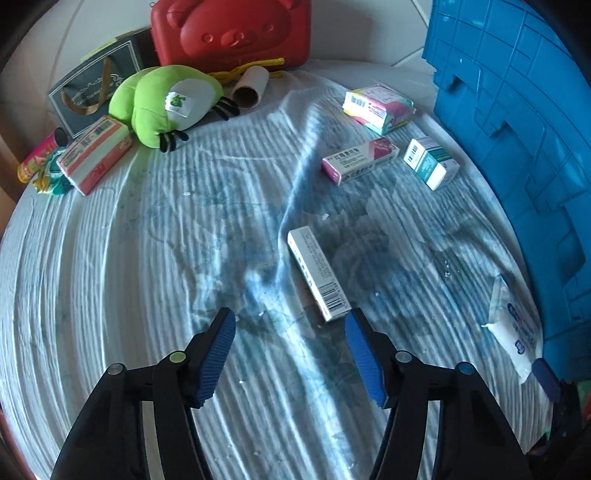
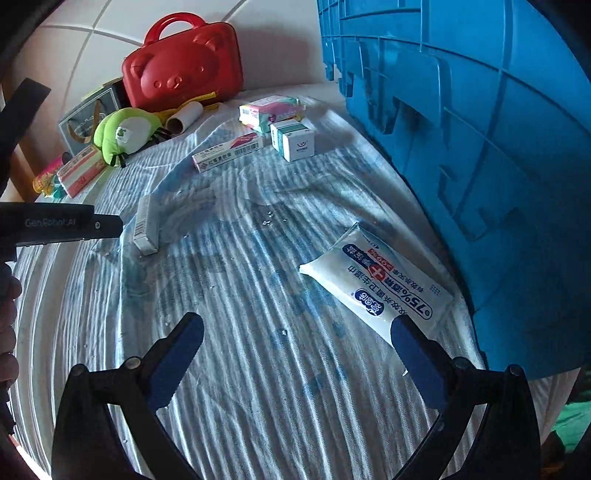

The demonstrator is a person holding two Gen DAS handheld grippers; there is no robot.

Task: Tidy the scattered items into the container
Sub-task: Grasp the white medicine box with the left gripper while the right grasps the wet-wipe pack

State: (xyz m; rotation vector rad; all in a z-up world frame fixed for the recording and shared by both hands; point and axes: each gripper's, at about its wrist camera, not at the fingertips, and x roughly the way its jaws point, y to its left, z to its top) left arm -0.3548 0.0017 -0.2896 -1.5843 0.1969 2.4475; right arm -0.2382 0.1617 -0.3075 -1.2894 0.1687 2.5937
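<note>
My left gripper (image 1: 291, 319) is open and empty above the striped cloth; a long grey-white box (image 1: 317, 275) lies just ahead of its right finger. It also shows in the right wrist view (image 2: 147, 225). My right gripper (image 2: 297, 328) is open and empty; a white wipes packet (image 2: 380, 288) lies by its right finger, against the blue crate (image 2: 480, 129). Farther off lie a pink box (image 1: 360, 159), a white-teal box (image 1: 430, 162) and a pink-teal pack (image 1: 378, 107). The crate (image 1: 517, 110) stands at the right.
At the far left are a green plush toy (image 1: 166, 99), a red bear case (image 1: 229, 33), a cardboard tube (image 1: 251, 86), a dark gift bag (image 1: 92, 88), an orange-white box (image 1: 96, 153) and a snack tube (image 1: 40, 157). The left gripper's body (image 2: 55, 223) shows at left.
</note>
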